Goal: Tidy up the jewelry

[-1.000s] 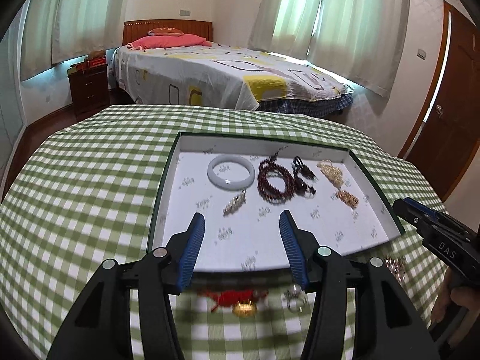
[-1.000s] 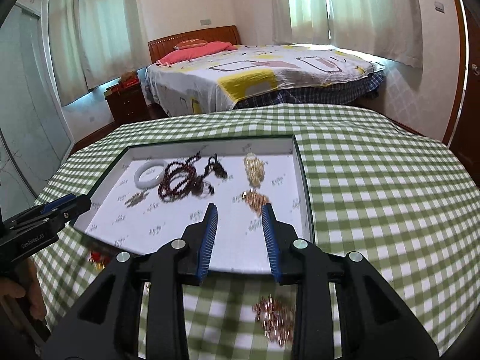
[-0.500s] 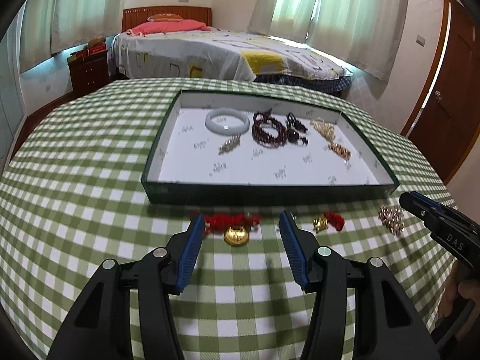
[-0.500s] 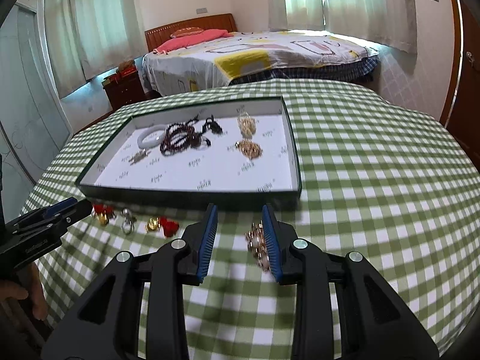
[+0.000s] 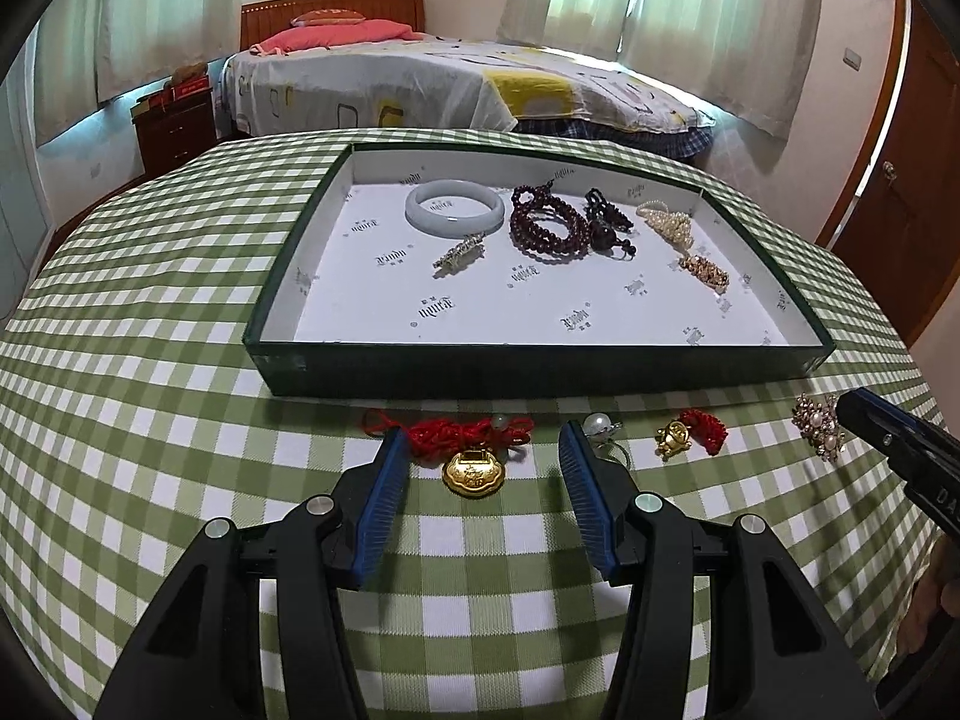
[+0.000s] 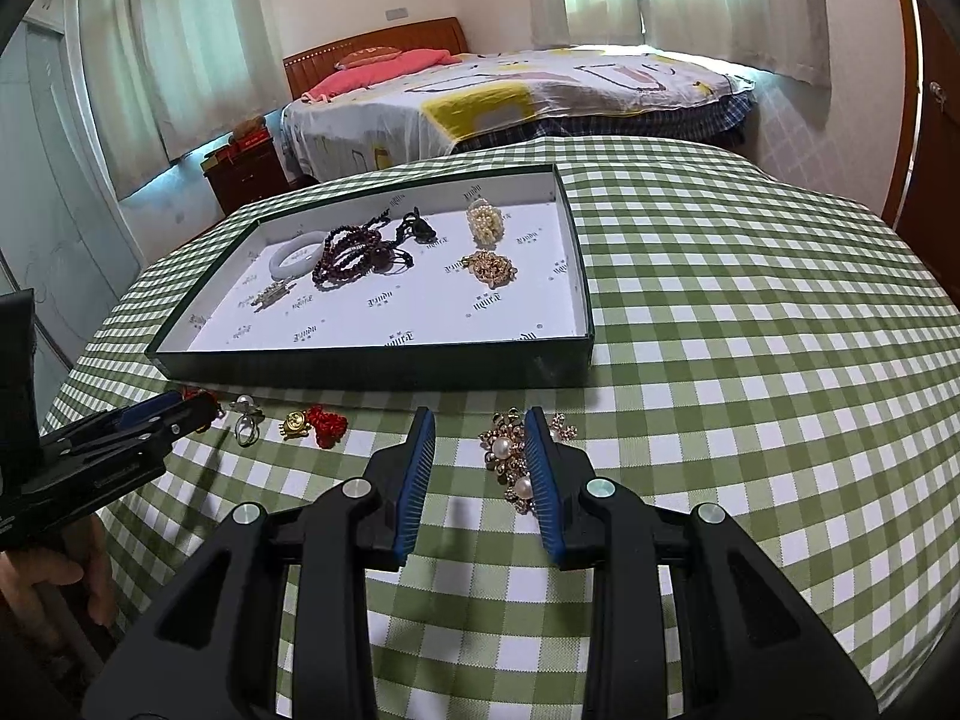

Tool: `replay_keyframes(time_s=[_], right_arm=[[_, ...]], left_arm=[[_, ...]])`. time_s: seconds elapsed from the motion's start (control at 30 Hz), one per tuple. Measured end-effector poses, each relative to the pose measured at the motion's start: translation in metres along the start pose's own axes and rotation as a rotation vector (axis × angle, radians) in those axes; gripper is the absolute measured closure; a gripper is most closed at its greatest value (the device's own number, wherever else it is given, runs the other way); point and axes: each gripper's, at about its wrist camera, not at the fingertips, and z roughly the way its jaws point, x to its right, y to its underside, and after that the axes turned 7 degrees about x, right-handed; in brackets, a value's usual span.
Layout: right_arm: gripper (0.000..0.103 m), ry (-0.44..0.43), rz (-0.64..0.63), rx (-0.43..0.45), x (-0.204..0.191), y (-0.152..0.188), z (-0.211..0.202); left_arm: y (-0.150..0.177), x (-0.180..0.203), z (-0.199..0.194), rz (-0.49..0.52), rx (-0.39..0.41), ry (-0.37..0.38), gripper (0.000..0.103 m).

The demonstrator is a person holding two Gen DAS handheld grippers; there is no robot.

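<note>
The left tool (image 5: 477,450), jaws apart and empty, hangs over the gold lock pendant (image 5: 474,473), whose red cord (image 5: 462,431) runs nine-to-three. The right tool (image 6: 480,429), also apart, straddles the pearl brooch (image 6: 516,459). The tray (image 5: 540,369) lies at twelve.

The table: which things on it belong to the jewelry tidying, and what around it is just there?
Part of the job:
tray
jade bangle
dark bead strand
gold lock pendant on red cord
ring
gold charm with red knot
pearl brooch

Just there:
bed
nightstand
curtains
</note>
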Motion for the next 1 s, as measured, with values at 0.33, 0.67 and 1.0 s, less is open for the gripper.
replay_keyframes(time_s=[0.33, 0.67, 1.0], right_arm=[[0.072, -0.011, -0.017, -0.010, -0.009, 0.000, 0.005], [0.072, -0.017, -0.028, -0.011, -0.014, 0.001, 0.005], [0.072, -0.020, -0.026, -0.012, -0.015, 0.002, 0.006]], left_arm=[[0.003, -0.003, 0.002, 0.036, 0.003, -0.016, 0.070], [0.003, -0.007, -0.001, 0.039, 0.007, -0.004, 0.089], [0.005, -0.007, -0.006, 0.046, 0.006, 0.004, 0.092]])
